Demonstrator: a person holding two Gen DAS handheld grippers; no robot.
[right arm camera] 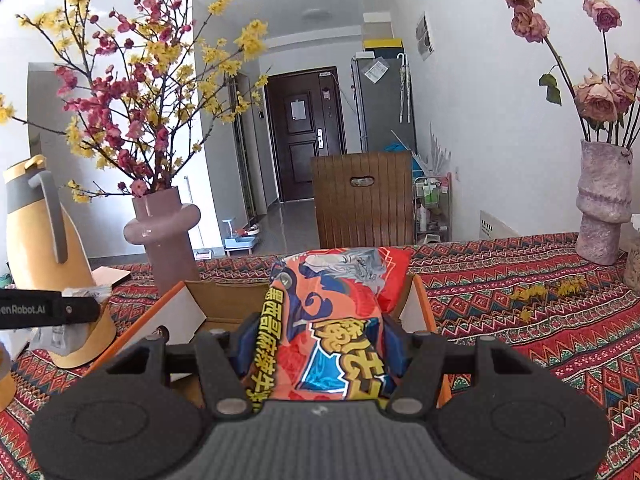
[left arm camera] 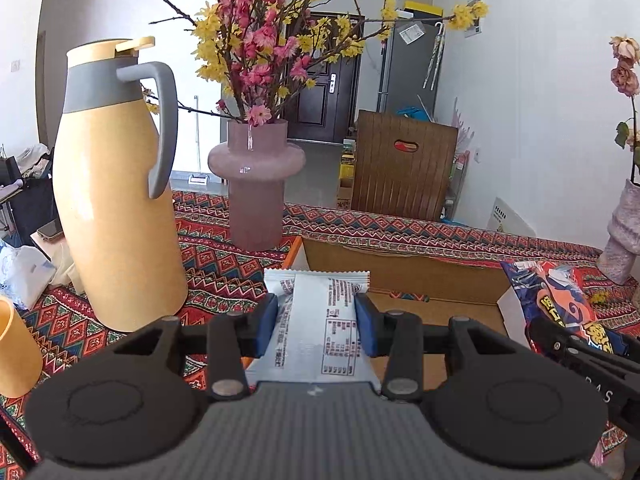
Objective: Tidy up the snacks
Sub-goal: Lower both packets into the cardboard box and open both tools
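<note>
holding 1 snack in each tool, the person looks to be midway through the job: neither pack has been let go into the cardboard box (left arm camera: 404, 276) yet. the left gripper (left arm camera: 316, 312) is clamped on a white packet (left arm camera: 320, 320), which sits above the box's near left corner, partly over the patterned tablecloth (left arm camera: 224, 268). the right gripper (right arm camera: 320, 340) is clamped on an orange chip bag (right arm camera: 340, 300), hanging over the middle of the open box. what shows of the box floor is bare cardboard, so most of the sorting seems left, though much of it is hidden.

for room: the box walls and orange rim (right arm camera: 424, 300) flank the chip bag closely on the right. the yellow jug (left arm camera: 116, 200) and pink vase (left arm camera: 256, 184) stand near the box's left side, so the left tool has little slack that way. the 2 tools are near each other over the box and could bump. the cloth to the right is open.
</note>
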